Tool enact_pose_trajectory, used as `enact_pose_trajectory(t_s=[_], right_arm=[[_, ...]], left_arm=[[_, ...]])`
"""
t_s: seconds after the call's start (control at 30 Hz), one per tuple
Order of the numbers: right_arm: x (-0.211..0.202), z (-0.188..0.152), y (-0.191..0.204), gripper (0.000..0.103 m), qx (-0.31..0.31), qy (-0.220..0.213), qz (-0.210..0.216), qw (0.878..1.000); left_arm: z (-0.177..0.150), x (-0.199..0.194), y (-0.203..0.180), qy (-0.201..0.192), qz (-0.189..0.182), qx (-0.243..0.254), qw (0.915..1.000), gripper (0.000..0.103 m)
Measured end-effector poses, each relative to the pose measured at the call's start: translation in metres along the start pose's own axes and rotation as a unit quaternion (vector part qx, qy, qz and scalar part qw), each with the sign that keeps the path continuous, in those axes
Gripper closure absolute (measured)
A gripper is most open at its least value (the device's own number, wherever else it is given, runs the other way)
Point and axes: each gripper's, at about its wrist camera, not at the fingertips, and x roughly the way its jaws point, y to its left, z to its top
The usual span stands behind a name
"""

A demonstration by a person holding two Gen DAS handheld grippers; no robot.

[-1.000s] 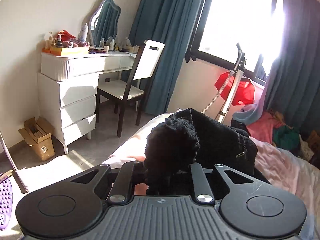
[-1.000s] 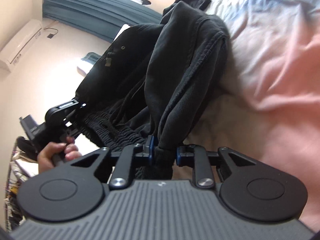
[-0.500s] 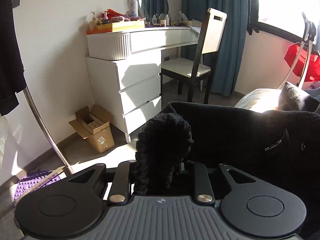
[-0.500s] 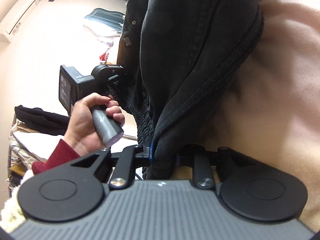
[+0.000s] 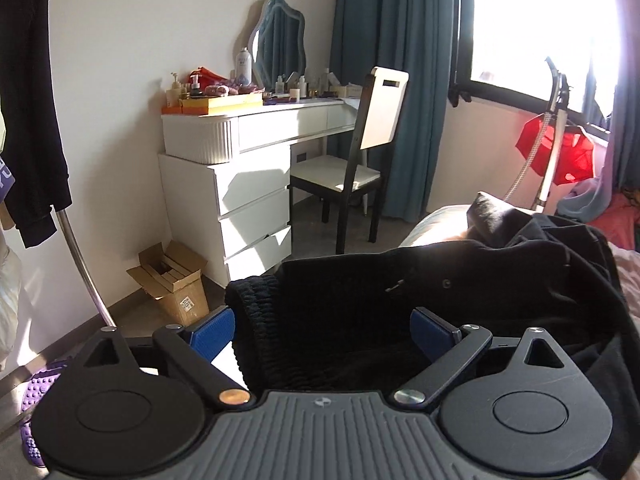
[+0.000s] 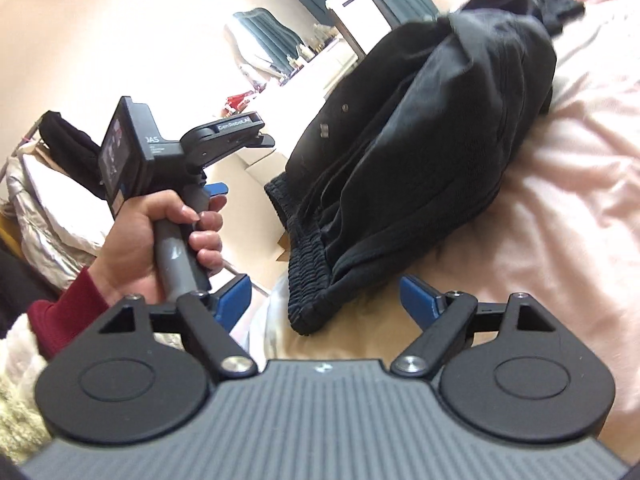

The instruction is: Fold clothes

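Note:
Black trousers (image 5: 440,288) with a ribbed elastic waistband lie in a folded heap on the pink bedsheet (image 6: 560,216). In the left wrist view my left gripper (image 5: 322,328) has its jaws opening wide; the waistband lies between the blue pads (image 5: 212,330) but they do not press on it. In the right wrist view the trousers (image 6: 420,152) lie just ahead of my right gripper (image 6: 326,300), whose jaws are opening too; the waistband end sits between the pads, untouched. A hand (image 6: 152,232) in a red sleeve holds the left gripper's handle at the left.
A white dressing table (image 5: 248,160) with a mirror and bottles and a chair (image 5: 360,160) stand by the wall beyond the bed. A cardboard box (image 5: 176,284) sits on the floor. Dark clothes hang on a rail (image 5: 80,256) at the left. A red garment (image 5: 560,152) hangs near the window.
Both grippers were shut on the black trousers and have now let go, jaws spread wide. The trousers have dropped onto the bed. The right wrist has rolled and both hands pulled back.

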Motion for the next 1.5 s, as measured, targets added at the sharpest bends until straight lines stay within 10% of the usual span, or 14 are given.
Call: enact_pose_trajectory(t_s=[0.37, 0.7, 1.13, 1.3, 1.4, 1.5], right_arm=[[-0.144, 0.029, -0.001, 0.020, -0.142, -0.118, -0.124, 0.975], [-0.196, 0.028, -0.046, 0.020, -0.150, -0.148, -0.198, 0.957], [-0.205, 0.041, -0.070, 0.020, -0.088, -0.167, -0.207, 0.960], [-0.199, 0.050, -0.103, 0.020, -0.066, -0.158, -0.234, 0.957], [-0.191, 0.057, -0.125, 0.020, -0.050, -0.155, -0.244, 0.956], [-0.178, 0.063, -0.149, 0.020, -0.023, -0.147, -0.245, 0.958]], left_arm=[[-0.068, -0.165, -0.116, -0.039, -0.140, 0.056, 0.9878, 0.004], [-0.134, -0.210, -0.165, -0.058, -0.165, 0.097, 0.9798, 0.001], [-0.049, -0.036, -0.199, 0.052, -0.242, 0.077, 0.9658, 0.005], [-0.004, 0.061, -0.233, 0.064, -0.208, 0.044, 0.9750, 0.008], [0.009, 0.109, -0.252, 0.089, -0.191, 0.033, 0.9769, 0.022], [0.012, 0.146, -0.270, 0.120, -0.180, 0.026, 0.9761, 0.062]])
